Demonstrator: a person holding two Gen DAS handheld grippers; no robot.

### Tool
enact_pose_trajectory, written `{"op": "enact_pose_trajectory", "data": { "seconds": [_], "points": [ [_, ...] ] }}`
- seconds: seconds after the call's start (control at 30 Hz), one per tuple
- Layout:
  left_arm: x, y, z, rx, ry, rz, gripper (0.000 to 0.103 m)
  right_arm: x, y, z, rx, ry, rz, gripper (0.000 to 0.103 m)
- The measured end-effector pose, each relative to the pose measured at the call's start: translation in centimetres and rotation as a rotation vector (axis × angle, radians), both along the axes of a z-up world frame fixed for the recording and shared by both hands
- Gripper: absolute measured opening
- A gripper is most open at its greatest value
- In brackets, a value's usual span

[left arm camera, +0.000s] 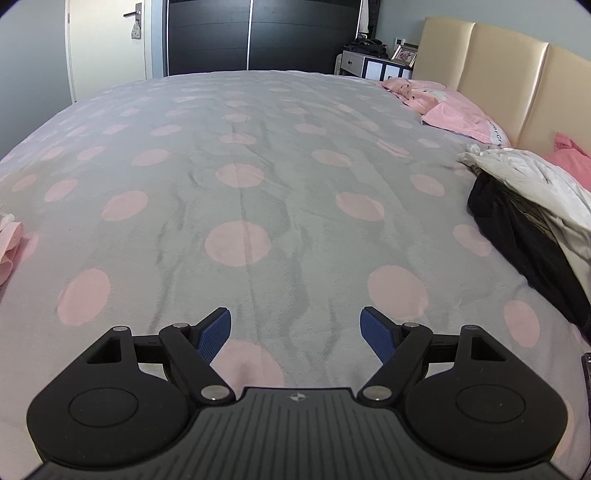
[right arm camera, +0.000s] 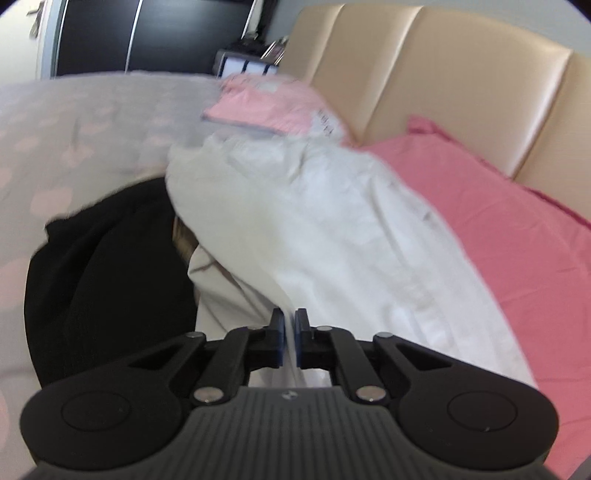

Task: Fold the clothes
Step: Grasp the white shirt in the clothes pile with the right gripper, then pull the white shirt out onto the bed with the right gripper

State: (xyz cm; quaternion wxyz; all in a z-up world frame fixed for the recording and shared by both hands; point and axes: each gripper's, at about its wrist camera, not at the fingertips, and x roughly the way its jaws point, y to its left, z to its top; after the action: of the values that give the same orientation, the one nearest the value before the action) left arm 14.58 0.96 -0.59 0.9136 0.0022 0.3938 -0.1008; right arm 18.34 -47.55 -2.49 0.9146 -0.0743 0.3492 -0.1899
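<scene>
- Bed (left arm camera: 258, 166) fills most of the left wrist view, with a grey cover dotted with big pink spots, a little wrinkled down the middle
- Headboard (right arm camera: 424, 74) is tan and padded, standing along the right side of the bed in both views
- Wardrobe (left arm camera: 258, 33) is dark, at the far wall past the bed, with a white door (left arm camera: 107, 37) just to its left
- Bright pink pillow (right arm camera: 498, 229) lies against the headboard, just beside the clothes pile
- Light pink pillow (left arm camera: 461, 118) lies farther up the bed, also next to the headboard
- White garment (right arm camera: 314, 221) is on top of the pile at the right side of the bed; it drapes from near the light pink pillow down to the right gripper
- Black garment (right arm camera: 110, 266) lies under and to the left of the white one, touching the spotted cover
- Small pink cloth (left arm camera: 7, 240) peeks in at the left edge of the left wrist view; what it is cannot be told
- Nightstand (left arm camera: 369, 62) is white, in the far corner beside the headboard, with a picture frame (left arm camera: 404, 55) on top
- Left gripper (left arm camera: 295, 325) hovers over the bare cover, its blue tongs wide apart with nothing between them
- Right gripper (right arm camera: 290, 332) has its tongs pressed together on a thin fold of the white garment; this view is blurry
</scene>
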Motion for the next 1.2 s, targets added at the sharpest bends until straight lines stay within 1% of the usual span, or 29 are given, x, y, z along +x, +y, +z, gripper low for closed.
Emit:
{"op": "enact_pose_trajectory", "data": {
  "seconds": [0.1, 0.2, 0.33, 0.4, 0.5, 0.6, 0.8, 0.87, 1.0, 1.07, 1.17, 1.2],
  "points": [
    [-0.3, -0.3, 0.4, -0.001, -0.014, -0.011, 0.077, -0.2, 1.3, 2.0, 0.039, -0.017, 0.062, 0.006],
    [-0.6, -0.7, 0.9, -0.003, -0.031, -0.021, 0.077, -0.6, 4.0, 3.7, 0.029, -0.04, 0.173, 0.006],
    [-1.1, -0.8, 1.7, -0.014, -0.056, -0.032, 0.077, -1.3, 7.4, 6.5, 0.088, -0.083, 0.286, 0.004],
    [-1.4, -0.8, 2.0, -0.019, -0.067, -0.036, 0.077, -1.6, 9.5, 7.8, 0.089, -0.091, 0.336, 0.004],
    [-1.8, -0.6, 2.6, -0.029, -0.085, -0.037, 0.077, -2.3, 12.3, 9.4, 0.172, -0.105, 0.439, 0.004],
    [-2.1, -0.2, 3.2, -0.04, -0.104, -0.031, 0.077, -3.3, 16.1, 10.6, 0.211, -0.094, 0.55, 0.004],
    [-3.0, 1.6, 5.3, -0.074, -0.17, 0.008, 0.077, -6.3, 24.4, 12.4, 0.362, -0.074, 0.826, 0.004],
    [-3.3, 2.5, 6.2, -0.076, -0.192, 0.027, 0.077, -7.8, 27.0, 12.4, 0.428, -0.047, 0.929, 0.004],
    [-4.0, 4.3, 7.5, -0.072, -0.205, 0.05, 0.077, -11.8, 32.0, 11.3, 0.466, 0.044, 1.074, 0.004],
    [-4.5, 4.9, 7.8, -0.066, -0.196, 0.043, 0.077, -13.1, 33.5, 10.2, 0.468, 0.091, 1.097, 0.004],
    [-5.3, 5.3, 7.9, -0.066, -0.178, 0.022, 0.077, -14.4, 34.3, 8.6, 0.445, 0.144, 1.115, 0.006],
    [-5.6, 5.3, 7.8, -0.064, -0.172, 0.012, 0.077, -14.7, 34.4, 8.2, 0.439, 0.159, 1.12, 0.009]
  ]
}}
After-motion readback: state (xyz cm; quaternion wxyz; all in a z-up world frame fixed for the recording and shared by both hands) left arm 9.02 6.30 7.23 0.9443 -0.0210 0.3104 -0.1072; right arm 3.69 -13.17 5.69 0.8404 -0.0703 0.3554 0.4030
